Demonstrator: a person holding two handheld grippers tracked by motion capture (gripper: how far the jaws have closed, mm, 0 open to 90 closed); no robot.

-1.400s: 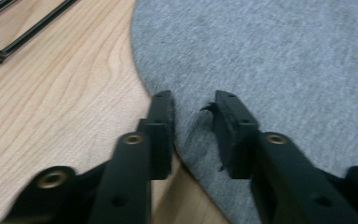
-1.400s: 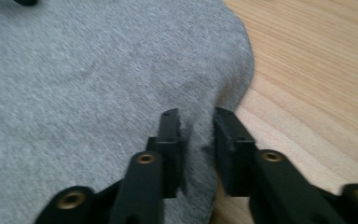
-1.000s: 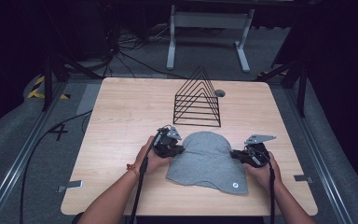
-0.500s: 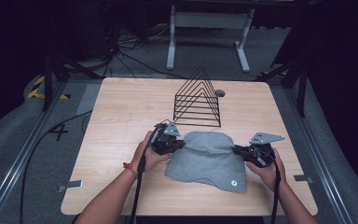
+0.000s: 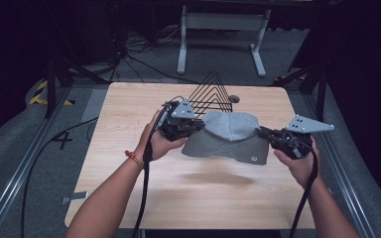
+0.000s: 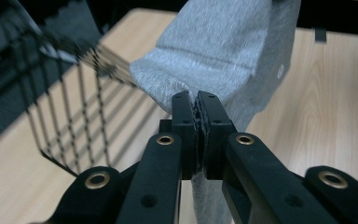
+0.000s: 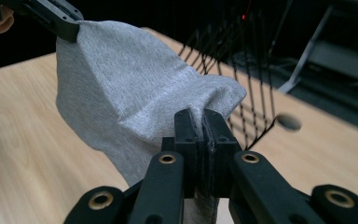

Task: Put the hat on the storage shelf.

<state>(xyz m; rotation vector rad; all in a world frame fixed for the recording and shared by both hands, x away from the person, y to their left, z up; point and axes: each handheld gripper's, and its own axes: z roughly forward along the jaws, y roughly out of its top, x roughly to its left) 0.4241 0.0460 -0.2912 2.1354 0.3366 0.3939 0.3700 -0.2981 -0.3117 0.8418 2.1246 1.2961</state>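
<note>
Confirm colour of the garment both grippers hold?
Heather grey garment, clearest in the right gripper view.

grey cloth (image 5: 228, 136) | black wire rack (image 5: 212, 93) | light wood table (image 5: 129, 109)

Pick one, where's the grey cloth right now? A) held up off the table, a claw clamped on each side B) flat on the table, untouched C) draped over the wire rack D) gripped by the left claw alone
A: the grey cloth hangs above the table, casting a shadow, with the left claw and right claw each shut on an edge.
</note>
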